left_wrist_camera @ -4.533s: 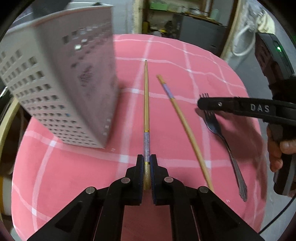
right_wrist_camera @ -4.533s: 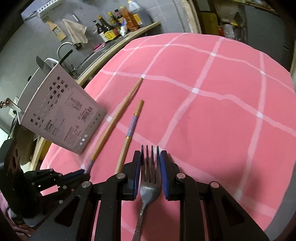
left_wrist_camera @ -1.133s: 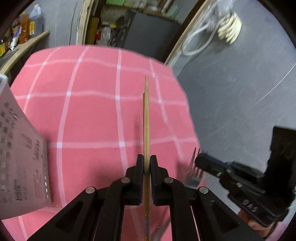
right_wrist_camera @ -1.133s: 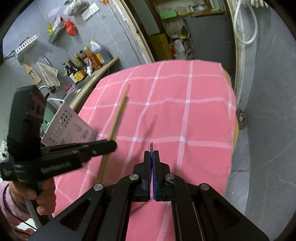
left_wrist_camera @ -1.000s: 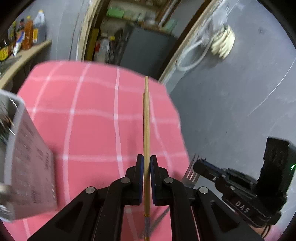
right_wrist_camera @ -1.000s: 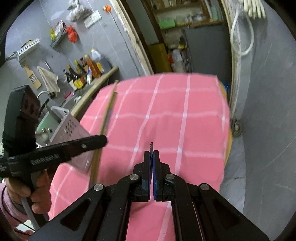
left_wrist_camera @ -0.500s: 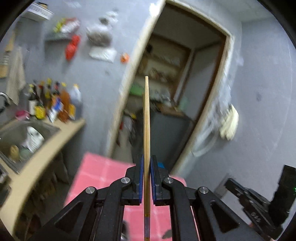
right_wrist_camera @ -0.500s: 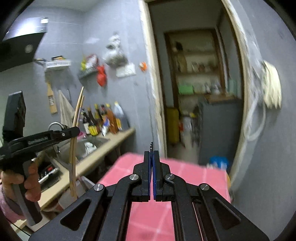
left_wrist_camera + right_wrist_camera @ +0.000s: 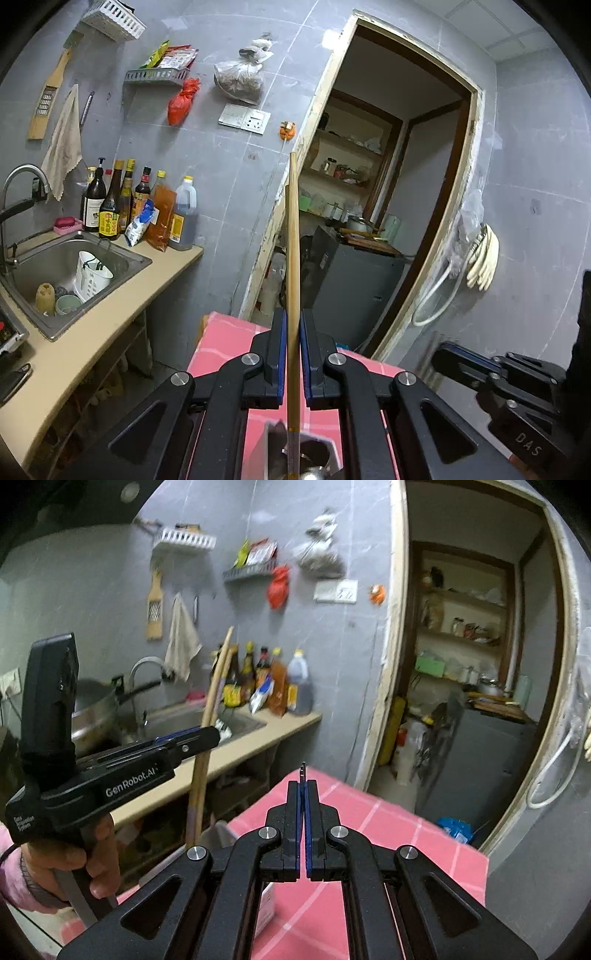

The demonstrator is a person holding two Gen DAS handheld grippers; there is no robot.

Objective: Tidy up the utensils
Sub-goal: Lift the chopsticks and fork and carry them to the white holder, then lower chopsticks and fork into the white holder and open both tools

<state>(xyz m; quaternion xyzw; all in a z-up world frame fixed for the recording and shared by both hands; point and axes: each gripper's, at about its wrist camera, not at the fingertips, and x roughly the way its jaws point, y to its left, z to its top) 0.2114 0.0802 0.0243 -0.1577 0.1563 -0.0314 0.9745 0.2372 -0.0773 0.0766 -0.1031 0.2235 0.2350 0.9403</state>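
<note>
My left gripper [image 9: 291,332] is shut on a pair of wooden chopsticks [image 9: 293,240] that stand nearly upright, tips toward the ceiling. Their lower ends hang over the open top of the grey perforated utensil holder [image 9: 271,452] at the bottom edge. In the right wrist view the left gripper [image 9: 207,736] grips the chopsticks [image 9: 214,701] above the holder [image 9: 218,834]. My right gripper [image 9: 303,790] is shut on a metal fork [image 9: 303,770], seen edge-on; only its tines poke past the fingertips. From the left wrist view the right gripper [image 9: 454,360] hovers low right.
The pink checked tablecloth [image 9: 391,830] lies below both grippers. To the left are a counter with a steel sink [image 9: 48,266] and several sauce bottles [image 9: 122,206]. An open doorway [image 9: 388,206] with shelves lies ahead. A hand [image 9: 70,864] holds the left gripper's handle.
Both grippers have risen and tilted up from the table toward the wall. The chopsticks now stand upright over the holder. The fork stays clamped in the right gripper.
</note>
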